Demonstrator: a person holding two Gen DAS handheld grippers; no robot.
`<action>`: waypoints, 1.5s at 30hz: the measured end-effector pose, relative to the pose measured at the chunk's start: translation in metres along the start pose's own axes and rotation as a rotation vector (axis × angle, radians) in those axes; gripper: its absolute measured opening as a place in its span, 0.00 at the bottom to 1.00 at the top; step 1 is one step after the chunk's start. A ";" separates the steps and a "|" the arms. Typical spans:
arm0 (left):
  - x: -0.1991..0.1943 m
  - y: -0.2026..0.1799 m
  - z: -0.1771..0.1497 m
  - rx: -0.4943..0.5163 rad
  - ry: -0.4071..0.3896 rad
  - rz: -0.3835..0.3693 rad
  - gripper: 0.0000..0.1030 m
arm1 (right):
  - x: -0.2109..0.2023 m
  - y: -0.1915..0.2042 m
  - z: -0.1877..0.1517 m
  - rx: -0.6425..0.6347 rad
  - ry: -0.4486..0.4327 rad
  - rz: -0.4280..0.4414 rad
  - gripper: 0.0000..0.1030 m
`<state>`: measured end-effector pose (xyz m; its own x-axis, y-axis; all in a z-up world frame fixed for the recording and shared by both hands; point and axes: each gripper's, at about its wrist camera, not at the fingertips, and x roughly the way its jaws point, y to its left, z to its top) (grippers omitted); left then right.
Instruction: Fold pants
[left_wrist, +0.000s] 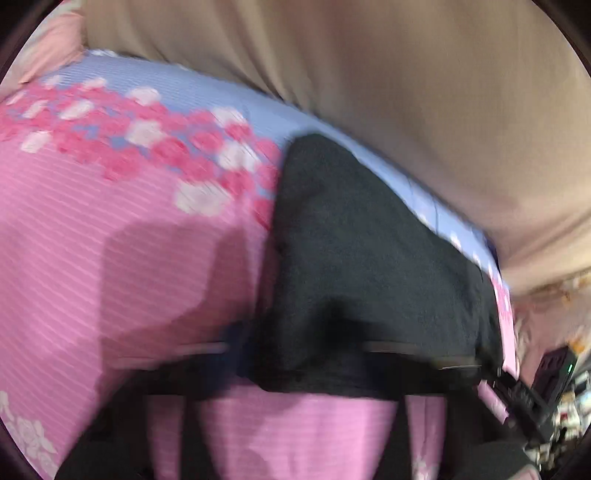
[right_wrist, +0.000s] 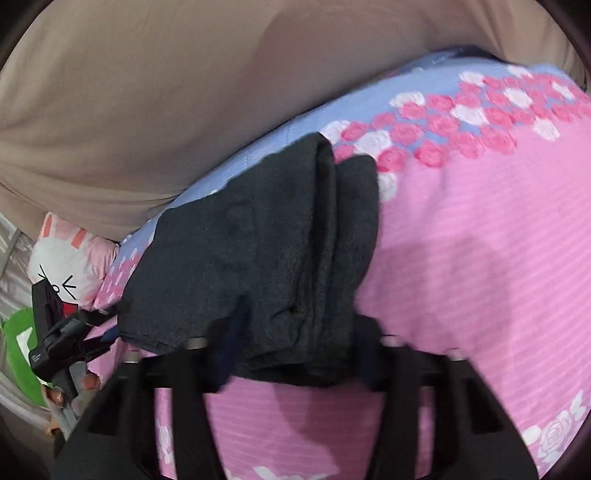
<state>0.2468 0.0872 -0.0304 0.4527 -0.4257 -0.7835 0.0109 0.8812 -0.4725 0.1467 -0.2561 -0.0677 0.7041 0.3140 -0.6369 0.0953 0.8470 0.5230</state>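
Observation:
The dark grey pants (left_wrist: 369, 258) lie folded lengthwise on the pink and blue floral bedspread (left_wrist: 129, 240), running away from me. In the left wrist view my left gripper (left_wrist: 306, 365) is at their near end with the fabric bunched between its fingers; the view is blurred. In the right wrist view the pants (right_wrist: 280, 240) show as stacked layers. My right gripper (right_wrist: 291, 358) has its fingers wide apart, one on each side of the near end. The left gripper (right_wrist: 66, 328) shows at the left edge there.
A beige curtain or sheet (right_wrist: 147, 92) hangs behind the bed. A white rabbit plush (right_wrist: 62, 258) and a green item (right_wrist: 22, 339) sit left of the bed. The right gripper's body (left_wrist: 546, 387) shows at the lower right of the left wrist view.

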 end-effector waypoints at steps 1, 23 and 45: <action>-0.011 -0.004 -0.002 0.000 -0.010 -0.008 0.10 | -0.012 0.001 0.004 -0.003 -0.016 0.027 0.29; -0.056 -0.064 -0.083 0.312 -0.252 0.196 0.67 | 0.009 0.015 0.019 -0.176 -0.080 -0.235 0.21; -0.031 -0.057 -0.079 0.321 -0.195 0.246 0.71 | -0.038 0.000 0.001 -0.095 -0.162 -0.226 0.29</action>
<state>0.1617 0.0340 -0.0106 0.6361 -0.1758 -0.7513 0.1440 0.9836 -0.1083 0.1205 -0.2688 -0.0432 0.7767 0.0466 -0.6282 0.2015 0.9265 0.3179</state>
